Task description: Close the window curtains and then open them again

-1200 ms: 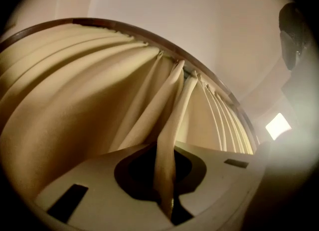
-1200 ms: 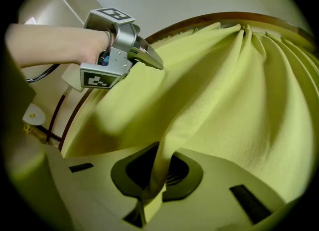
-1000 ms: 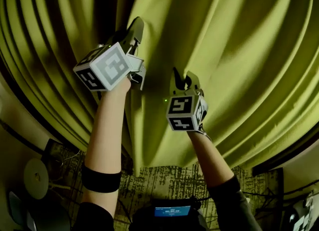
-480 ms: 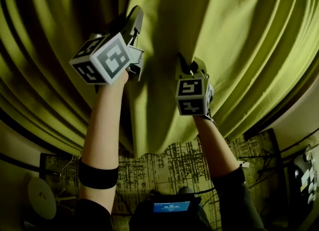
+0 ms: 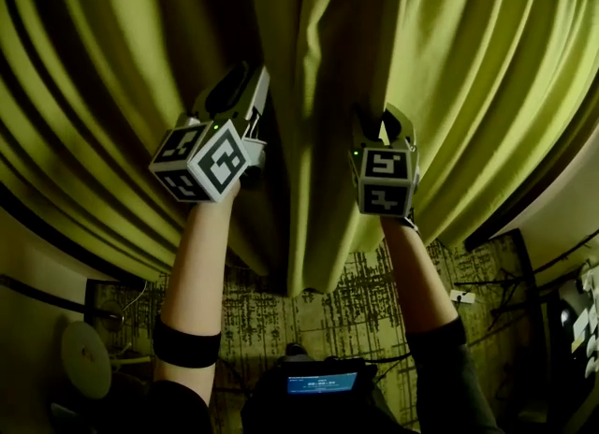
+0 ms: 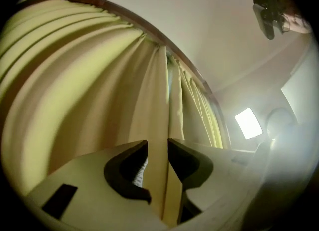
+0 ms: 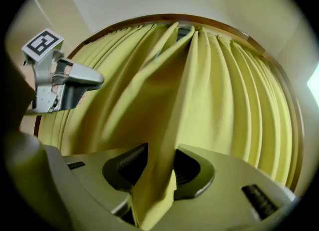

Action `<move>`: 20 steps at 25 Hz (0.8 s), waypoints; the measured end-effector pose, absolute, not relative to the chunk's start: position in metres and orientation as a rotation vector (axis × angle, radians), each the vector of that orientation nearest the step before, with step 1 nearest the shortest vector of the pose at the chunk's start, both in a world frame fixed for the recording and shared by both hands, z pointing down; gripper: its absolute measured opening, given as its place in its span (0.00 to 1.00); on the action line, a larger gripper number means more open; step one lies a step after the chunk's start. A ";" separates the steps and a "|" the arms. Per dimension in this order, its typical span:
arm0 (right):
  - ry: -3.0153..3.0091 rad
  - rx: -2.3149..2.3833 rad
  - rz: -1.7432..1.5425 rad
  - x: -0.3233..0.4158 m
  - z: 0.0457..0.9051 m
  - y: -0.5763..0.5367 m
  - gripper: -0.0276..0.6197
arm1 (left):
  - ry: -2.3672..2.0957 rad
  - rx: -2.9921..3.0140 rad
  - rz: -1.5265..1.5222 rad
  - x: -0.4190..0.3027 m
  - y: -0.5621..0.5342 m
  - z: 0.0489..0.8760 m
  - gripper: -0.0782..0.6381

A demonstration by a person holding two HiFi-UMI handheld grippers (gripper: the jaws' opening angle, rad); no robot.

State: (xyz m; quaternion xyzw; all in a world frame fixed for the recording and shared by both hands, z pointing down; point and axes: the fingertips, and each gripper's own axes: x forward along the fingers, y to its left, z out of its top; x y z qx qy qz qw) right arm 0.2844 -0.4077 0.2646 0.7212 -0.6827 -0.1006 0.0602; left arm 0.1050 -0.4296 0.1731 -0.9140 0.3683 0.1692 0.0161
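Yellow-green curtains fill the head view: a left panel [image 5: 103, 95] and a right panel [image 5: 487, 77], with their edges hanging together in the middle [image 5: 318, 95]. My left gripper [image 5: 245, 81] is raised at the left panel's inner edge. That edge [image 6: 160, 125] runs between its jaws, which have just been opening, with a gap beside the cloth. My right gripper [image 5: 382, 116] is up at the right panel's edge. A loose fold [image 7: 169, 125] lies between its jaws, which have just been opening too. The left gripper [image 7: 97, 80] also shows in the right gripper view.
A patterned rug [image 5: 374, 301] lies below the curtain hems. A device with a blue screen [image 5: 321, 383] sits at the person's chest. A round white object [image 5: 84, 357] is at lower left, cables [image 5: 524, 282] at right. A ceiling fan [image 6: 271, 6] hangs overhead.
Both grippers have sunk in the view and shifted right, and the curtain edges have come together into narrow upright folds. The left gripper has tilted more level.
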 end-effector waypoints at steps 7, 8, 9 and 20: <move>-2.020 2.246 -0.214 0.322 0.313 -0.349 0.29 | 1.317 -2.858 0.331 0.061 -0.383 0.278 0.27; -2.020 2.232 -0.193 0.321 0.326 -0.343 0.29 | 1.350 -2.868 0.300 0.051 -0.377 0.294 0.27; -2.020 2.216 -0.174 0.321 0.341 -0.337 0.29 | 1.389 -2.880 0.266 0.044 -0.370 0.309 0.27; -2.118 1.965 0.234 0.330 0.497 -0.262 0.29 | 1.663 -2.897 -0.165 0.016 -0.292 0.458 0.27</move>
